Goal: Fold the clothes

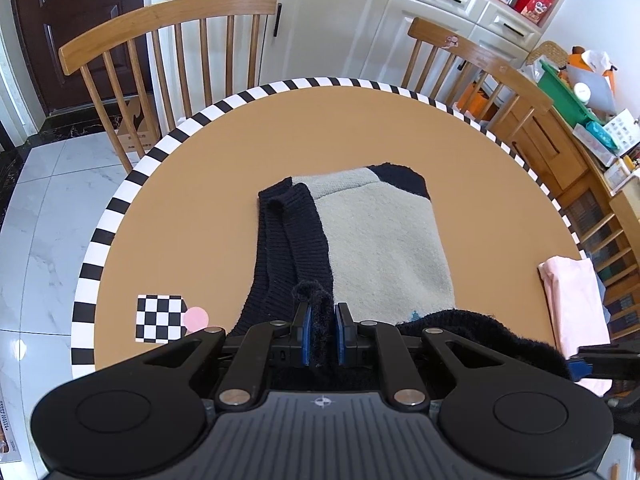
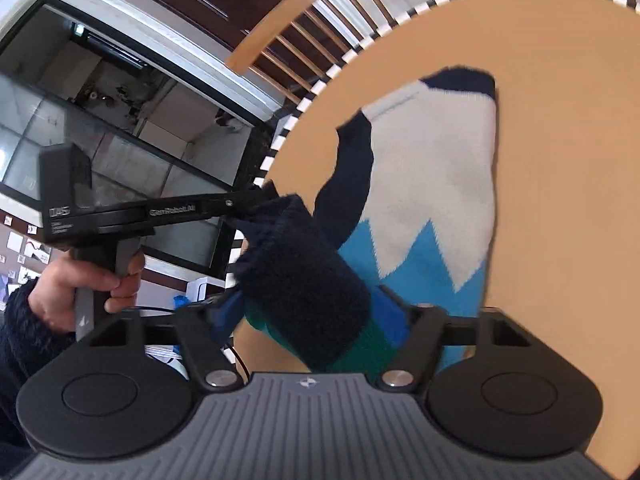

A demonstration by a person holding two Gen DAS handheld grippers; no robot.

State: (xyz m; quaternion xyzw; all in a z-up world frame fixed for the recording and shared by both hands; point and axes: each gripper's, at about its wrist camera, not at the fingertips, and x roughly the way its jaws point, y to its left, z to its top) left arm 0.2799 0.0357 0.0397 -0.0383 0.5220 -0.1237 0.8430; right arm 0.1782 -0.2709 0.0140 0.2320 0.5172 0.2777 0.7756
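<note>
A knit sweater in cream with navy trim lies flat on the round tan table. The right wrist view shows its blue zigzag and green bands too, sweater. My left gripper is shut on a navy ribbed edge, lifted slightly off the table. Seen from the right, the left gripper is held by a hand and pinches the navy cuff. My right gripper has the rolled navy sleeve filling the gap between its fingers, the blue pad against the fabric.
The table has a black-and-white striped rim. A checkered card with a pink dot lies front left. A folded pink cloth rests at the right edge. Two wooden chairs stand behind; cluttered shelves are at right.
</note>
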